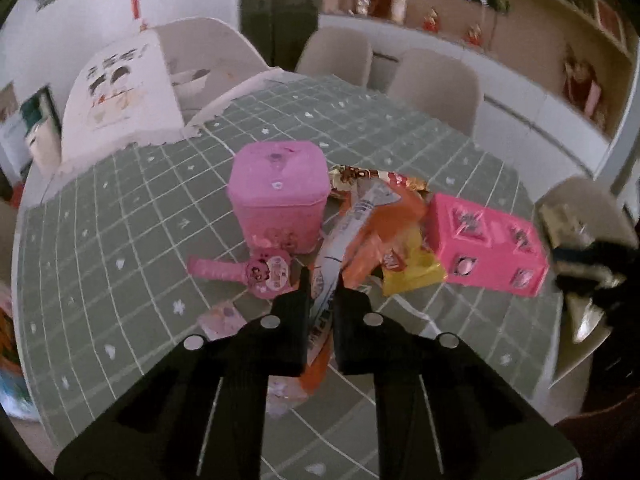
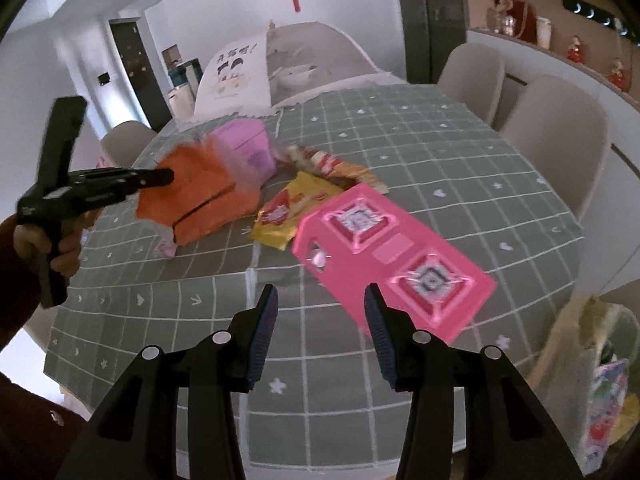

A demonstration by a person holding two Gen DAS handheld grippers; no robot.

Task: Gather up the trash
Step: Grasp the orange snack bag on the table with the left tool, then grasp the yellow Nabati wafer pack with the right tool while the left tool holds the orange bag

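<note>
Left gripper [image 1: 322, 280] pinches an orange snack wrapper [image 1: 360, 236] while the right gripper [image 2: 320, 300] waits spread and empty.

The left jaws are clamped on the wrapper's near end, probably so it can be carried off as trash. Its long axis runs straight ahead of that gripper, pointing away between the pink tin [image 1: 278, 196] on the left and the pink toy stove [image 1: 488, 244] on the right. A yellow wrapper [image 1: 412, 276] lies just right of the tips on the checked tablecloth [image 1: 120, 220].
</note>
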